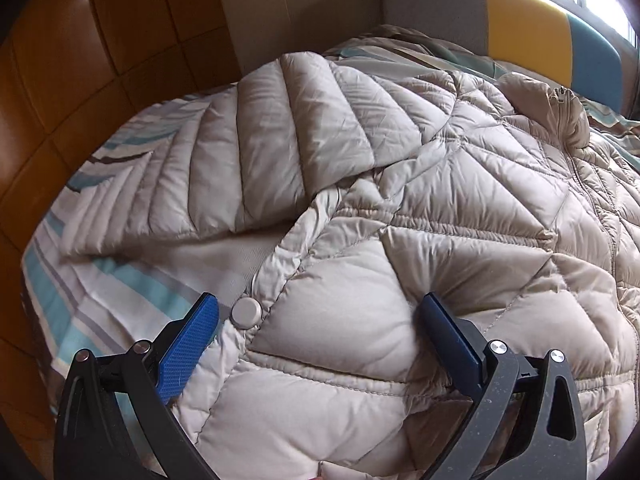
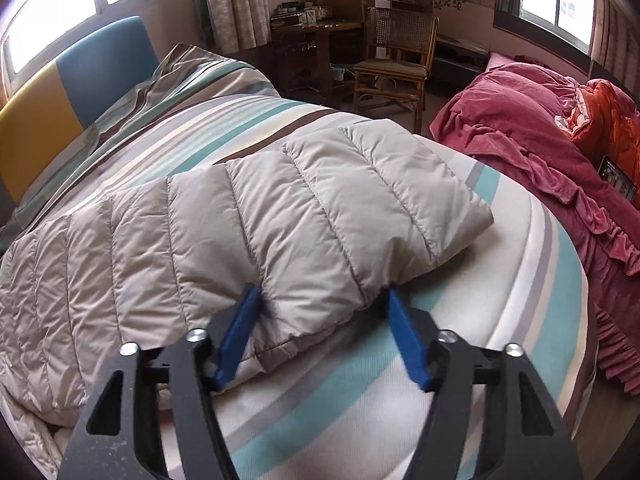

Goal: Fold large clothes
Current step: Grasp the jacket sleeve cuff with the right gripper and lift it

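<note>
Your beige down jacket (image 1: pixel 420 208) lies spread on the striped bed (image 2: pixel 500 248), nothing folded. Your left hand-held gripper (image 1: pixel 320 312) gapes over its hem; your right hand-held gripper (image 2: pixel 322 300) half-closed, straddles the sleeve (image 2: pixel 304 216).

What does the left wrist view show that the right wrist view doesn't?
Only the left wrist view shows the jacket body, its zipper, a round snap button and the left gripper, jaws wide over the quilted edge. Only the right wrist view shows the right gripper straddling a sleeve edge, a wicker chair and a red blanket. Both show the striped bedding and the yellow and blue headboard.
</note>
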A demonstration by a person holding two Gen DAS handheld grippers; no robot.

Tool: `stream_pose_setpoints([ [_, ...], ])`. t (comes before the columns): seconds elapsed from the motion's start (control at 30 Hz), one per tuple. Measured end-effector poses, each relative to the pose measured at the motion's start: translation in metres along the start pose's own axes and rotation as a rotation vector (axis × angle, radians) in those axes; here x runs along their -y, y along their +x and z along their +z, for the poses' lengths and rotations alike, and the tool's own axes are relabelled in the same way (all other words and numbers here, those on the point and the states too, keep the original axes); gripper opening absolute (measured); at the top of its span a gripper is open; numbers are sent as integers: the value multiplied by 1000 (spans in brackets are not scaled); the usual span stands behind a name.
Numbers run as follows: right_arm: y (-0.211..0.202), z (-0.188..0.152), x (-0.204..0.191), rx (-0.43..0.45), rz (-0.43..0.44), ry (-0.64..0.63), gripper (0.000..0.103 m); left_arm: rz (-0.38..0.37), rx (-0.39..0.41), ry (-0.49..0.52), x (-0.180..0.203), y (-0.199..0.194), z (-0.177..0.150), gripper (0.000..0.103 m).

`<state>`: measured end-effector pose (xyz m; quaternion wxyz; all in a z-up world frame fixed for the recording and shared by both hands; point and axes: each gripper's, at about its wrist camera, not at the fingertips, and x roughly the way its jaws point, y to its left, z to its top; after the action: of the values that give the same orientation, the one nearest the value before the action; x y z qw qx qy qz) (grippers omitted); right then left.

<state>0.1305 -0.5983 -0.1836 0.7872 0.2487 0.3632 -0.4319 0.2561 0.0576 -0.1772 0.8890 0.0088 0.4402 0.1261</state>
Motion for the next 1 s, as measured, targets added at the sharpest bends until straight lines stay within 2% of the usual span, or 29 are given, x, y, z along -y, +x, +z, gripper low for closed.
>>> stream_pose_setpoints([
  [0.1, 2, -1, -4, 8, 11, -6, 29, 5, -3, 2, 1, 3, -2, 100],
  [0.2, 3, -1, -13, 21, 14, -43, 14, -4, -13, -3, 2, 6, -3, 100],
  [0.33, -7, -4, -33, 80, -38, -133, 10, -25, -24, -17, -1, 9, -3, 100],
  [0.5, -45, -21, -73, 259, -47, -309, 10, -5, -3, -9, 1, 7, -6, 100],
  [0.63, -74, -46, -114, 364, 2, -454, 10, 19, 9, 6, 4, 6, -6, 100],
  [0.77, -105, -79, -164, 477, 53, -654, 10, 12, 7, 1, 4, 5, -6, 100],
  [1.0, -154, -136, -244, 607, 212, -914, 10, 7, 8, -3, 3, 5, -5, 100],
])
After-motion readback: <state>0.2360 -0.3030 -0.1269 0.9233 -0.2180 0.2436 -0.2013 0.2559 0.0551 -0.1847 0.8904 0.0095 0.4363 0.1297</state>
